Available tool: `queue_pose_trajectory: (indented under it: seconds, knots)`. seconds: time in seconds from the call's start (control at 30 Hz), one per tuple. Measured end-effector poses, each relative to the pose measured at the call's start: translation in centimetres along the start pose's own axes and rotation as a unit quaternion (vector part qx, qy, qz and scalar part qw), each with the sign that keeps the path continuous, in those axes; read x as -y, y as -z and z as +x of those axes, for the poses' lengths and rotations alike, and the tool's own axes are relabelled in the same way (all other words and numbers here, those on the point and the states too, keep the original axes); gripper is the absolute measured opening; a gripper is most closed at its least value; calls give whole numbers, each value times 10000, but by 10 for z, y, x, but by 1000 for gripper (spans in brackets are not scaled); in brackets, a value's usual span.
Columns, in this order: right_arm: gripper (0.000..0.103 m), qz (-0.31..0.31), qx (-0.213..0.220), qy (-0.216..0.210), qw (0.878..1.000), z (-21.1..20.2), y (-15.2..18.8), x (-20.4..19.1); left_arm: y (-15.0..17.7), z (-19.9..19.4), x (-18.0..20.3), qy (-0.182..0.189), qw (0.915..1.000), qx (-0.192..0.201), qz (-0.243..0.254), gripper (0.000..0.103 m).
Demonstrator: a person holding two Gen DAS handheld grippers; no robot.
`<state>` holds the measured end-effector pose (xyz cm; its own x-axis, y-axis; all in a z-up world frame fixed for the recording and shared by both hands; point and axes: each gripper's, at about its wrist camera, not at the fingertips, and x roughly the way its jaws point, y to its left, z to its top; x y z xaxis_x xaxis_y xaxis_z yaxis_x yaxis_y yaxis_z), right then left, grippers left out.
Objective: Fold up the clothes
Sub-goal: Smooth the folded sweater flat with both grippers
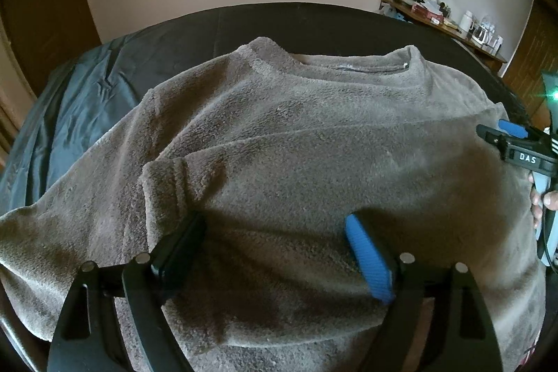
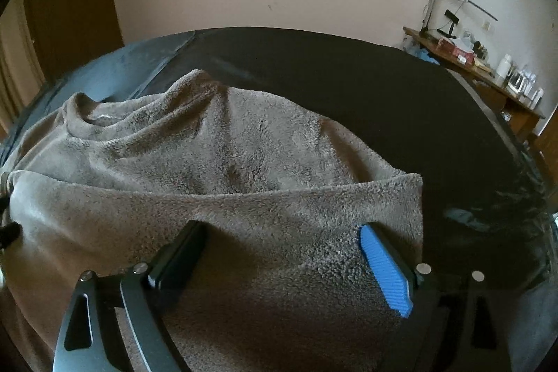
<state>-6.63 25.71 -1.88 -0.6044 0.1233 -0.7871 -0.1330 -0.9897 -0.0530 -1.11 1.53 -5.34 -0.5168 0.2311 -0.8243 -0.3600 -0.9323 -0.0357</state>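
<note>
Fleece sweater (image 1: 296,135) fills the frame centre on the dark bed cover (image 1: 314,20), collar uppermost, sleeves folded inward so that your left gripper (image 1: 275,250) and right gripper (image 2: 282,253), both spread wide and empty over its lower part, can take the hem.

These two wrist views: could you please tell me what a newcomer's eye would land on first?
A fluffy grey-brown sweater fills both views, spread on a dark bed cover with its collar at the far side. The open left gripper and right gripper hover over its near part. A cluttered wooden desk stands against the far right wall.
</note>
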Motion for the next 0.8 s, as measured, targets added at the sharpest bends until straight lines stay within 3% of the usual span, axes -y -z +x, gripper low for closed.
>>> queue_pose_trajectory:
  seconds: [0.2,0.33,0.47,0.63,0.8]
  knots:
    - [92,-281,290,-89,9991,-45,21,-35,0,0,0,11,10000,-4,-56,87]
    - [93,-825,78,-247,9963,-46,54,-69,0,-1,-2,63,9999,17,-101,87]
    - [99,-424,-19,-545,9976,-37,60,-53,0,-3,-8,244,9993,60,-291,87]
    - [101,-505,-33,-390,9980,-38,61,-59,5,-18,-19,449,9968,144,-652,87]
    - [101,-454,-53,-458,9979,-38,61,-54,29,-67,-29,35,9954,535,-798,87]
